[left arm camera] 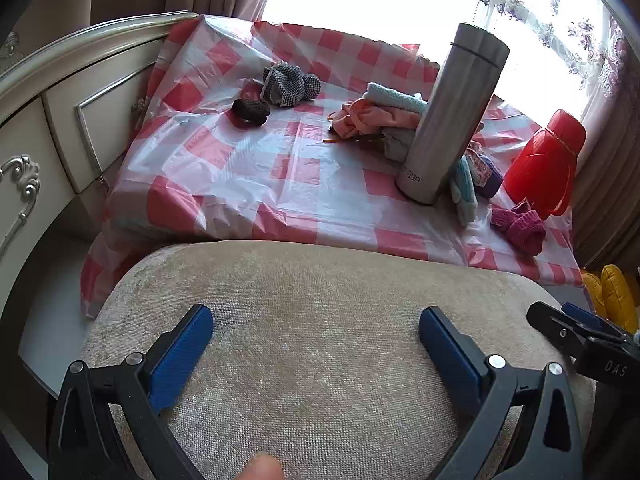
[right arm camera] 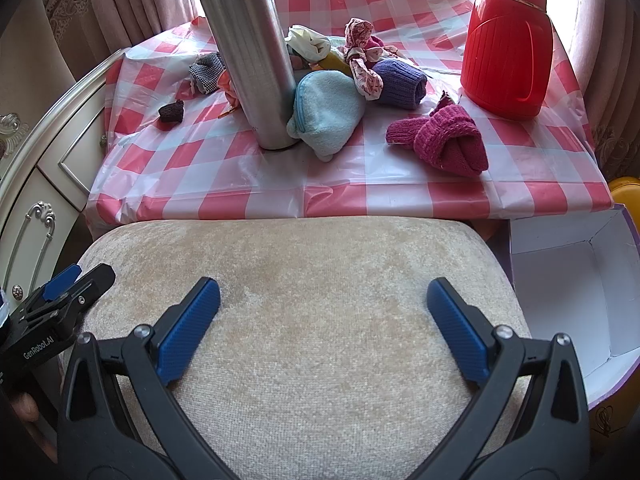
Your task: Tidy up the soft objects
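Left gripper (left arm camera: 316,334) and right gripper (right arm camera: 323,304): jaws spread wide, empty, above beige velvet stool cushion (right arm camera: 296,280). Beyond cushion, magenta knitted sock bundle (right arm camera: 440,140) and pale-blue fleece pouch (right arm camera: 328,116) lie on red-checked plastic tablecloth (right arm camera: 224,168).

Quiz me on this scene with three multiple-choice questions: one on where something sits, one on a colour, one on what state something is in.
1. Where is the magenta sock?
A. in the white box
B. on the checked cloth
C. on the stool

2. What colour is the jug?
A. red
B. green
C. black

3. How does the right gripper stand?
A. shut on a sock
B. shut on nothing
C. open and holding nothing

Answers:
1 B, it lies on the checked cloth in front of the jug.
2 A, its ribbed body is red all over.
3 C, its blue fingers stand wide apart above the stool with nothing between.
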{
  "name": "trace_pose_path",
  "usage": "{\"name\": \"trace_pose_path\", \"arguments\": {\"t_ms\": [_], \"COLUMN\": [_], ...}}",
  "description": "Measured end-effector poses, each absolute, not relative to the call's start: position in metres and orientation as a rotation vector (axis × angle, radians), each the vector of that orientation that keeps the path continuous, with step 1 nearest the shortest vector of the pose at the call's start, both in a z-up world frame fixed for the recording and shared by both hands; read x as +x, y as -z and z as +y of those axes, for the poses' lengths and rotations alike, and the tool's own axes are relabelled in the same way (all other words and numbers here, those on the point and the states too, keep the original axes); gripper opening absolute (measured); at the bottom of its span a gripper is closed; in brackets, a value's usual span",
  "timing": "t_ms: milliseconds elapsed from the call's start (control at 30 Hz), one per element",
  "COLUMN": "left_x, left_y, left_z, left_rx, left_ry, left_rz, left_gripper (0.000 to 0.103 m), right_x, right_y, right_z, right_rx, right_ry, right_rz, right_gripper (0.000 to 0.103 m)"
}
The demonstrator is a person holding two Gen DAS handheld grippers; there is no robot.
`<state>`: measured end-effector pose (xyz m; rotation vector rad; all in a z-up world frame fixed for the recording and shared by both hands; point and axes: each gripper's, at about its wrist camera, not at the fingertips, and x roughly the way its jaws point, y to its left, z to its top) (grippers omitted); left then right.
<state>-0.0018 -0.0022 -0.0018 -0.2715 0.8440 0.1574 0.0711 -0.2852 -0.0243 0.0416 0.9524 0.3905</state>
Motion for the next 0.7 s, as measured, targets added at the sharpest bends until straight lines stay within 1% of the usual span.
{"name": "trace_pose_path", "arguments": {"t_ms": [700], "left_x": [0.0002], "left_y": [0.0027], "left_z": [-0.0037], "left_rx": [-0.266], "left_ry": [-0.167], "left_rz": [0.842], "left_gripper": [0.103], "right_x": [0.0701], "right_y": [0.0235], "right_z": [-0.2864], "right_rx": [0.046], "right_ry": [-0.388], "right_rz": [0.940], "right_gripper": [0.103]}}
